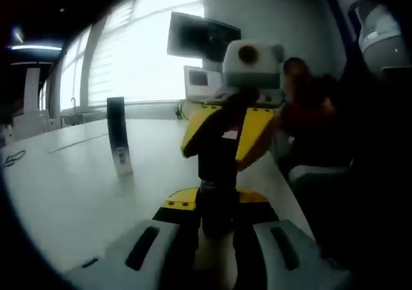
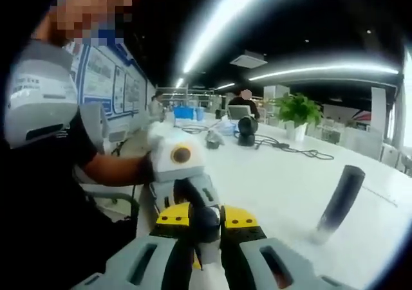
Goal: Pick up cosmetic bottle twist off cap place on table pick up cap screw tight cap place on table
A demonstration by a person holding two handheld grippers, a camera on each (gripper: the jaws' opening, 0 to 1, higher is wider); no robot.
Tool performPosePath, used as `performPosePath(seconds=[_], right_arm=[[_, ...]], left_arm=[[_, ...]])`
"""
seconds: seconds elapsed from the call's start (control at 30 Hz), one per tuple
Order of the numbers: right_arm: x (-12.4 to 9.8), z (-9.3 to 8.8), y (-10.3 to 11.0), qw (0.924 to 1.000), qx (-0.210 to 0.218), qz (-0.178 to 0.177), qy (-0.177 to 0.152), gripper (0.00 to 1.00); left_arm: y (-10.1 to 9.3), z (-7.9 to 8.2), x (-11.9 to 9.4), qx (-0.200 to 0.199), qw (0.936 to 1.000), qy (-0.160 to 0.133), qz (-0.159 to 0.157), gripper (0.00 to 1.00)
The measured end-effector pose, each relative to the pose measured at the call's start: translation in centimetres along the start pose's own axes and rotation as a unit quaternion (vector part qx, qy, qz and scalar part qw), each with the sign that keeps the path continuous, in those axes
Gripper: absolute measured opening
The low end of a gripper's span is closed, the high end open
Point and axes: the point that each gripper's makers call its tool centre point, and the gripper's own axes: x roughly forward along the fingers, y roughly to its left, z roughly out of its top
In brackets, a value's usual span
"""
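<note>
A dark cosmetic bottle [image 1: 215, 164] is held between both grippers above the white table [image 1: 77, 187]. My left gripper [image 1: 217, 201] is shut on its lower body, yellow tips pressed against both sides. Coming in from the right, my right gripper [image 1: 226, 134] is shut on the bottle's upper cap end. In the right gripper view the same dark bottle [image 2: 205, 224] sits between my right gripper's [image 2: 206, 218] yellow tips, with the left gripper [image 2: 193, 190] facing it from behind. Where cap meets body is hard to make out.
A second tall dark bottle [image 1: 118, 135] [image 2: 340, 200] with a clear base stands upright on the table. A monitor [image 1: 203, 36] and a seated person [image 1: 309, 103] are at the far end. A potted plant [image 2: 297, 110], cables [image 2: 290, 150] and a chair [image 1: 322, 177] are nearby.
</note>
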Motion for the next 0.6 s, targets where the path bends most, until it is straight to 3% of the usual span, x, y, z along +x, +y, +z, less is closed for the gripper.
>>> performPosePath(seconds=[0.6], right_arm=[[-0.43, -0.10, -0.25, 0.9933, 0.037, -0.109, -0.009, 0.10]], left_arm=[[0.29, -0.11, 0.10, 0.000, 1.0000, 0.000, 0.003, 0.10]])
